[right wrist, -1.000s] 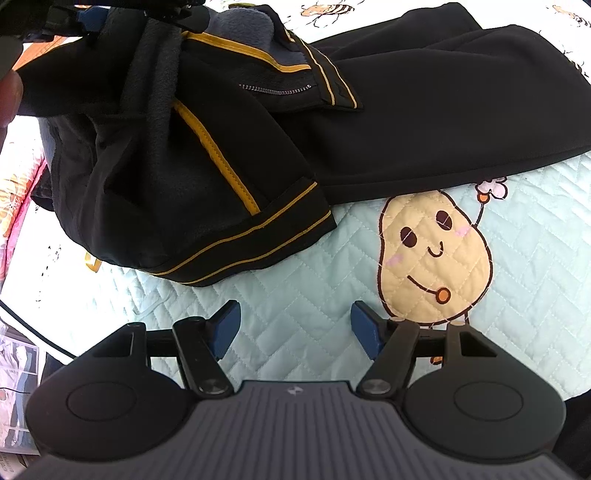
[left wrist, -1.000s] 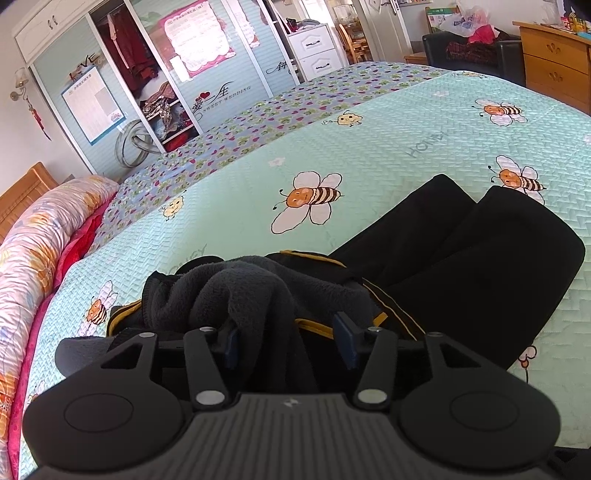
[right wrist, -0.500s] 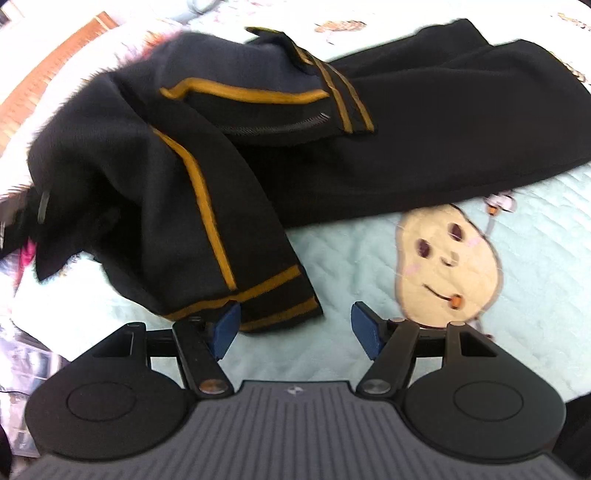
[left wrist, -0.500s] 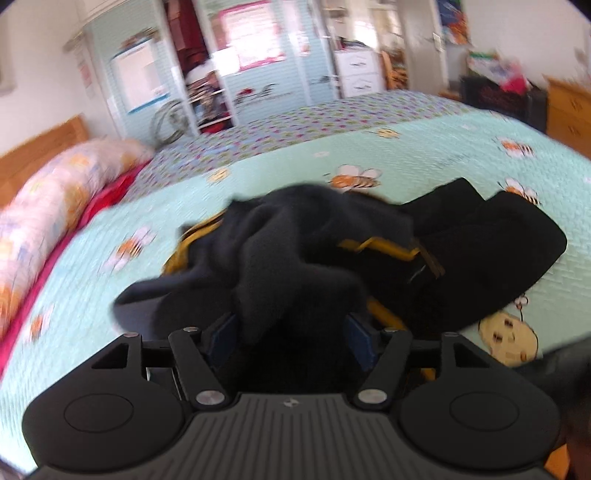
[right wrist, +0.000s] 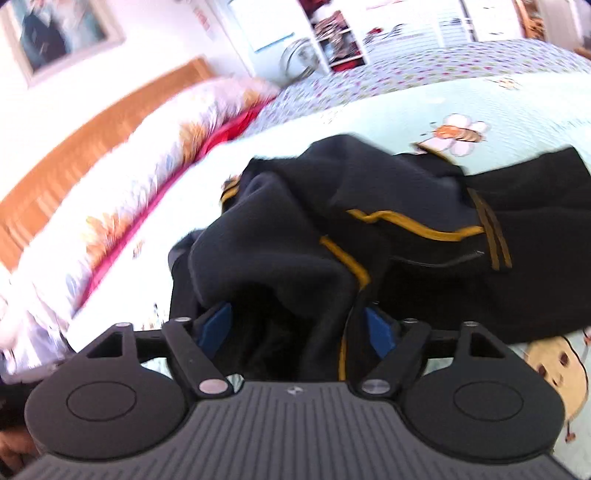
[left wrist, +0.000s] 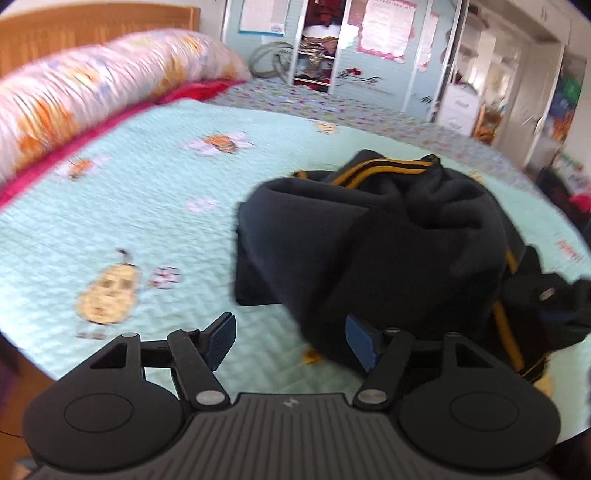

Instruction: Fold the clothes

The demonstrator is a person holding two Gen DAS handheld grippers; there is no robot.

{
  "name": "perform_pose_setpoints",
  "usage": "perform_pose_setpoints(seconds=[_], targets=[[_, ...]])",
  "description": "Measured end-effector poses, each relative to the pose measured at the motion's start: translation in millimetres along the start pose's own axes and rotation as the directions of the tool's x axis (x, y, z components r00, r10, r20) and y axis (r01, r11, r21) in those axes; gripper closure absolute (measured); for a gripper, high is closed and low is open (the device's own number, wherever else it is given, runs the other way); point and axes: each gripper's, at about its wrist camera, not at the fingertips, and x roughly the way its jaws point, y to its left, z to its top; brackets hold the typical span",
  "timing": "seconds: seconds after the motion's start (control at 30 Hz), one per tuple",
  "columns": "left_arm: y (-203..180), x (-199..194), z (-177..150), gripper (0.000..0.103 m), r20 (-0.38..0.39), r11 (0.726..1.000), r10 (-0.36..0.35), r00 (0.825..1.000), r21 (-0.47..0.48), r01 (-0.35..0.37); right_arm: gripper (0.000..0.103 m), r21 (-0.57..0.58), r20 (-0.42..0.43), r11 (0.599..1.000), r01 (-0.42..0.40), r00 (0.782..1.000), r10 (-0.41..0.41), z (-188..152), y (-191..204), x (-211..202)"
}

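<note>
A black fleece-lined garment (left wrist: 388, 251) with yellow stripes lies heaped on the pale green quilted bedspread (left wrist: 129, 206). My left gripper (left wrist: 291, 341) is open at the heap's near left side. Mostly bedspread shows between its fingers, and only the garment's lower edge hangs against the right pad. In the right wrist view the garment (right wrist: 369, 206) fills the middle, its legs stretching off to the right. My right gripper (right wrist: 297, 326) is pushed into it with its jaws opening. A bunch of dark fabric sits between the blue pads, which do not press on it.
A long flowered pillow roll (left wrist: 92, 99) and a wooden headboard (left wrist: 92, 33) lie at the far left. Open wardrobes (left wrist: 332, 48) stand beyond the bed. The bedspread (right wrist: 498, 103) carries bee and pear cartoons. The bed's near edge runs along the lower left of the left wrist view.
My left gripper let go of the fleece bunch, opened and swung round so the heap sits to its right. My right gripper rose into the garment and widened around the fabric.
</note>
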Motion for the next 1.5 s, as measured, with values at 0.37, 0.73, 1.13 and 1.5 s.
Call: perform_pose_setpoints(seconds=[0.37,0.73,1.13,1.5], targets=[[0.4,19.0,-17.4,0.034,-0.064,0.991,-0.097,0.993,-0.100,0.090,0.079,0.141,-0.163,0.987,0.076,0.985,-0.053,28.5,-60.7,85.4],[-14.6,14.5,-7.3,0.034,-0.051,0.992,-0.117,0.992,-0.052,0.115,0.089,0.339,0.269,0.934,0.114,0.940,-0.212,67.9,-144.9,-68.0],[-25.1,81.7,23.9,0.035,-0.101,0.986,-0.129,0.987,-0.121,0.116,0.029,0.096,0.198,0.995,0.000,0.980,-0.019,2.2,-99.4,-75.4],[-20.9,86.7,11.4,0.034,-0.114,0.980,-0.155,0.981,-0.140,0.138,0.017,-0.248,0.081,0.966,0.076,0.995,-0.058,6.1,-9.8,48.2]])
